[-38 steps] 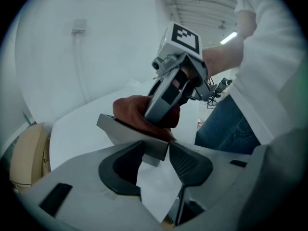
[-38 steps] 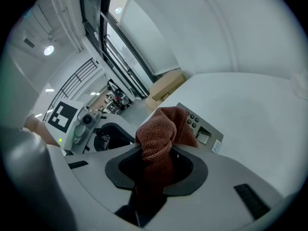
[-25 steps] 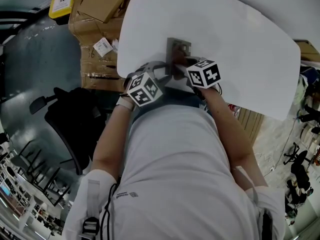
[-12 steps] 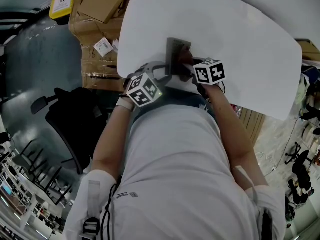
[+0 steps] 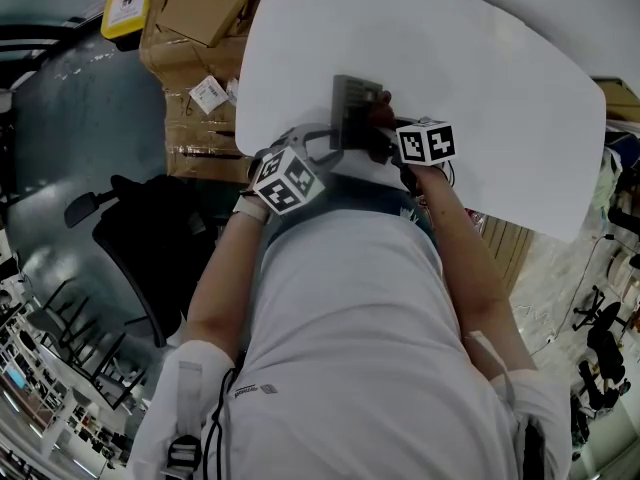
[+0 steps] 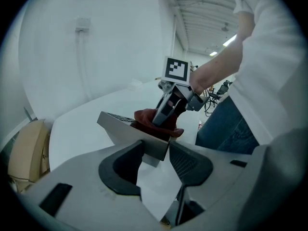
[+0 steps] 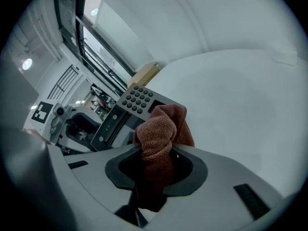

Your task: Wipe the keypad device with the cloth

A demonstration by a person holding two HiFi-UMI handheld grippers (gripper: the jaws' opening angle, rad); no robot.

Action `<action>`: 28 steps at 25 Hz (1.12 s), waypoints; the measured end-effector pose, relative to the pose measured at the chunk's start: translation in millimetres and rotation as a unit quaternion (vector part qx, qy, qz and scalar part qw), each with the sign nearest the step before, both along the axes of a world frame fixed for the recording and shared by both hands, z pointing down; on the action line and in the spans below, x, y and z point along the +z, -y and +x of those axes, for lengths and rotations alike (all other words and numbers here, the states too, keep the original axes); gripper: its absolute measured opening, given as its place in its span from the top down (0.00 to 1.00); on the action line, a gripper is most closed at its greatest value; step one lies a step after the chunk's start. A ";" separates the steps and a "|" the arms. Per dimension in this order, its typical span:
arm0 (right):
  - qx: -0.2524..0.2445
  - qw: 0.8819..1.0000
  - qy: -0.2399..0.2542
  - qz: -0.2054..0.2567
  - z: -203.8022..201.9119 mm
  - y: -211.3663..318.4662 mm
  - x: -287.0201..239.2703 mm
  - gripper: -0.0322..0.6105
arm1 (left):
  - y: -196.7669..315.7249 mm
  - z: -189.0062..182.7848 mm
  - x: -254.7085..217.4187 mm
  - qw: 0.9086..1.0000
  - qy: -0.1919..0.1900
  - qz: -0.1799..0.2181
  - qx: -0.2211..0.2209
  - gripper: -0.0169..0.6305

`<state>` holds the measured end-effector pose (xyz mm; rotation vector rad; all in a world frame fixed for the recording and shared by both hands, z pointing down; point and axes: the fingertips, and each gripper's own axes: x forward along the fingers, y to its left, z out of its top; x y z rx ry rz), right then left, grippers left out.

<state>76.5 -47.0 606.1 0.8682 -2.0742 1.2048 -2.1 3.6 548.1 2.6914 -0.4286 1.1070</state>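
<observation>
My left gripper (image 6: 156,154) has not moved. Its jaws are spread wide and squeezed on the near end of the keypad device (image 6: 126,128), so the device sits right between them and is tipped up off the white table (image 5: 480,88). I think that grip is what keeps it from sliding while I rub.

My right gripper (image 7: 155,167) is the one that changed. A second ago it sat over the middle of the device. Now it has slid back toward me and dipped a little, and it has rolled a bit too. Its jaws are pinched tight on the brown cloth (image 7: 161,129), which sticks out in front of them in a fat bunch. The cloth is resting on the lower part of the device's face, and the round buttons are just past its tip.

More of the button part is showing now, so I think one stroke has just run down the face. The buttons ahead of the cloth may need another pass, so I would push the cloth forward again.
</observation>
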 end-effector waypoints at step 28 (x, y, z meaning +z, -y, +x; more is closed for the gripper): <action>-0.044 0.998 0.002 0.045 -24.5 4.3 -40.9 0.79 | -11.3 -0.2 -0.1 1.000 -0.001 -0.005 0.001 0.72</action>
